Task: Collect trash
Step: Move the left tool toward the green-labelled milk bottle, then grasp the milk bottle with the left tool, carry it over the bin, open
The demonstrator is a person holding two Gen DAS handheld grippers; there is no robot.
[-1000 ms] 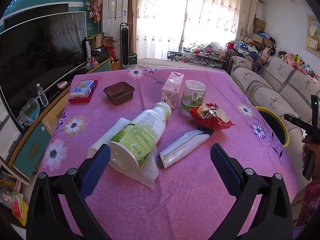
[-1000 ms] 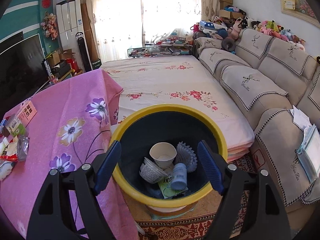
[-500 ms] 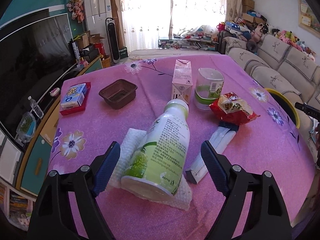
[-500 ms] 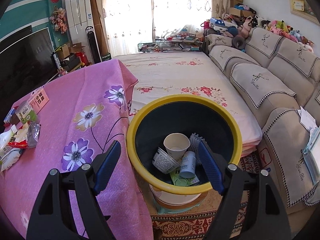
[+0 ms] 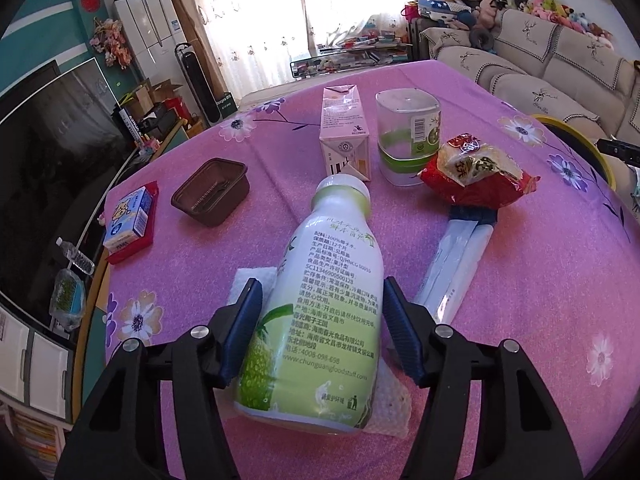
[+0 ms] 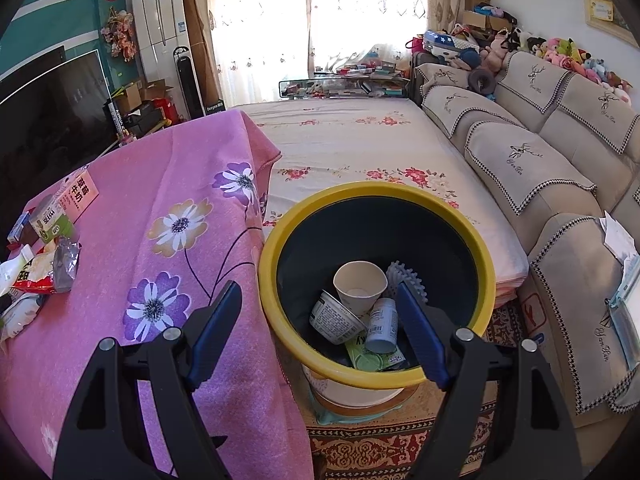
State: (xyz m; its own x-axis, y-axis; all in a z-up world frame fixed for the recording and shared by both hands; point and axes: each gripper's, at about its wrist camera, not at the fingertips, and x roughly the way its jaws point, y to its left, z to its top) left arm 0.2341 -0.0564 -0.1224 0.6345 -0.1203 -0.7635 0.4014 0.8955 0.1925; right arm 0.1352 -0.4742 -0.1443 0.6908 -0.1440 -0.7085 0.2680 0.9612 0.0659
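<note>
Left wrist view. The left gripper (image 5: 322, 320) straddles a green-and-white bottle (image 5: 320, 320) lying on its side on a white paper towel (image 5: 394, 404) on the pink flowered tablecloth (image 5: 540, 280). Its jaws have just been closing, with the bottle between them. The blue pads stand right at the bottle's flanks, the left one looking in contact; I cannot tell whether both press yet, and the bottle is not lifted. Beyond it, uncollected: a pink carton (image 5: 345, 132) upright, a clear cup with a green band (image 5: 408, 136) just beside it, a red snack bag (image 5: 476, 176), a long white sachet (image 5: 456, 268) partly under the bag, a brown plastic tray (image 5: 210, 192), and a small blue box (image 5: 130, 218) on a red wrapper at the far left edge.

Right wrist view. The right gripper (image 6: 320, 328) hovers above the yellow-rimmed bin (image 6: 280, 320), its jaws apart and nothing between them. The bin stands on the floor against the table's edge. Inside it: a paper cup (image 6: 360, 284), a tub on its side (image 6: 336, 318), a small white bottle (image 6: 382, 324), a white ridged piece and a green wrapper, partly hidden.

Judgement: collection is partway done. Several pieces are binned, roughly as many remain on the table, and the bottle looks to be the next one to go.
</note>
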